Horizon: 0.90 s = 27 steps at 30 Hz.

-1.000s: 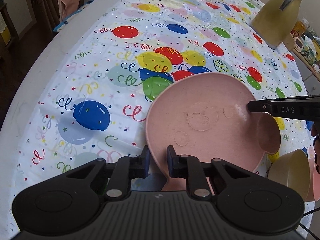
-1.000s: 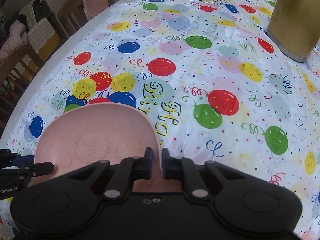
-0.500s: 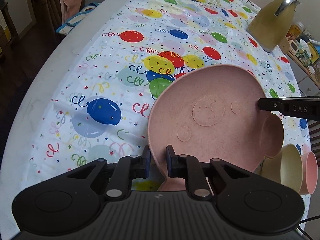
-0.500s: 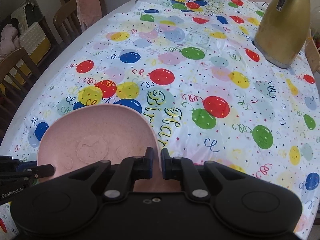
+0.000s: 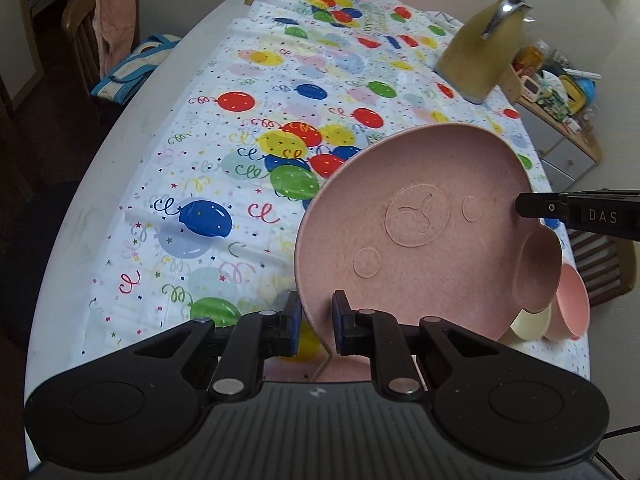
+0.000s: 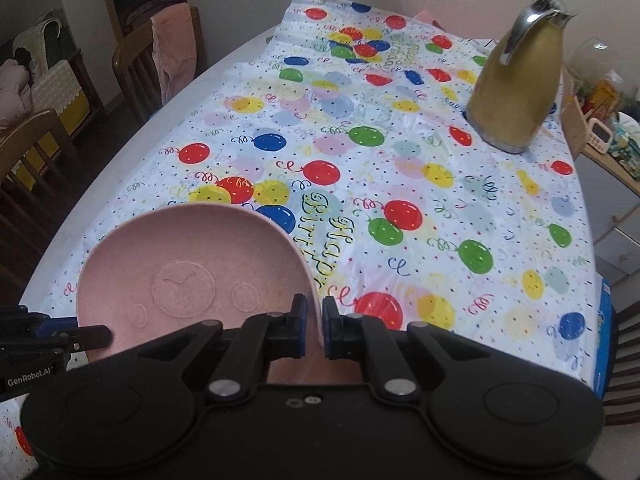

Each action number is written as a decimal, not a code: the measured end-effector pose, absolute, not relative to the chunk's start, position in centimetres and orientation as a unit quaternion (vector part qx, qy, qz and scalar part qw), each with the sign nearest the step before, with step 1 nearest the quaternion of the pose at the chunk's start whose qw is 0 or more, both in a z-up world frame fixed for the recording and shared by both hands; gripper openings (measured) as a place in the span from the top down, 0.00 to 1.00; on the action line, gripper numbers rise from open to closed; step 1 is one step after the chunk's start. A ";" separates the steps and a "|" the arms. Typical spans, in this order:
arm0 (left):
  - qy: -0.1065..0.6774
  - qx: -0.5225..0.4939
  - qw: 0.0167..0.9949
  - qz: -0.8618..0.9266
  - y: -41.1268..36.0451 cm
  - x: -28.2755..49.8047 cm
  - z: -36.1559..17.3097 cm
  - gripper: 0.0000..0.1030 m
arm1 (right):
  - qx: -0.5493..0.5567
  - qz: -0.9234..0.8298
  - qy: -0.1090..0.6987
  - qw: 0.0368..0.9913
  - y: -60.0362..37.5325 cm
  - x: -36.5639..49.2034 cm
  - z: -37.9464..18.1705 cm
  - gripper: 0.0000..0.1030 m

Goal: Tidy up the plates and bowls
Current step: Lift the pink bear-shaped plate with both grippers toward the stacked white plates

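- Left tongs [image 5: 316,326] point steeply down and forward; jaws nearly together, pinching the near rim of the pink plate [image 5: 420,232].
- Right tongs [image 6: 314,328] hold the same steep downward pitch; jaws nearly together on the plate's [image 6: 192,276] right-hand rim. In the left wrist view one of their fingers [image 5: 580,216] comes in from the right edge and meets the plate's far-right rim.
- The left tongs appear at the lower left edge of the right wrist view [image 6: 56,336], at the plate's left rim.
- Plate is held at opposite rims by both tongs, tilted with its face toward the cameras, apparently clear of the table [image 5: 100,184]. Embossed circles on its face; a small round lobe on its right side.
- Just beyond and below the plate's right side: a cream bowl [image 5: 528,326] and a pink bowl [image 5: 570,304], side by side near the table's edge. Whether they touch cannot be told.
- Balloon-print tablecloth [image 6: 400,160] covers the table.
- Far right of the table: a yellow jug [image 6: 516,80] with a metal handle, upright.
- Past the left table edge: a wooden chair [image 6: 136,64] with pink cloth [image 6: 174,46] draped over its back.
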State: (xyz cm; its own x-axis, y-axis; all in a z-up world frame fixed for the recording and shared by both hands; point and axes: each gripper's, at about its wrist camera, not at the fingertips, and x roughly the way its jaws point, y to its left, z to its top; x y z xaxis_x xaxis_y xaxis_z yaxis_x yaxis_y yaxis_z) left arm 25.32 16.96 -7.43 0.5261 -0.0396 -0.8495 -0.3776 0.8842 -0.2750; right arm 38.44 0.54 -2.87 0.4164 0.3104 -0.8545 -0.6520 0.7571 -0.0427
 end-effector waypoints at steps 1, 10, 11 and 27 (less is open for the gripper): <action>0.475 -0.218 0.847 0.095 16.7 24.9 -7.1 0.85 | -0.186 0.289 0.452 0.823 0.2 37.8 -2.5 0.94; 0.484 -0.198 0.851 0.044 13.3 20.6 -6.1 0.85 | -0.162 0.251 0.452 0.841 -4.0 32.1 -0.7 0.94; 0.487 -0.195 0.851 0.037 12.7 20.1 -6.1 0.85 | -0.160 0.246 0.453 0.842 -4.5 31.5 -0.6 0.94; 0.517 -0.129 0.840 -0.102 1.7 15.0 -6.0 0.85 | -0.082 0.135 0.477 0.865 -17.6 21.3 -0.7 0.93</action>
State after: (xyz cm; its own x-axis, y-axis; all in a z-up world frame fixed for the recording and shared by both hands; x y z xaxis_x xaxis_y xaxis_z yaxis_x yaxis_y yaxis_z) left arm 14.96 1.66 -5.97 0.4454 -0.3042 -0.8421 0.0381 0.9461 -0.3216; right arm 21.32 -17.61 -0.72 0.5082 0.1551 -0.8472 -0.3112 0.9503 -0.0127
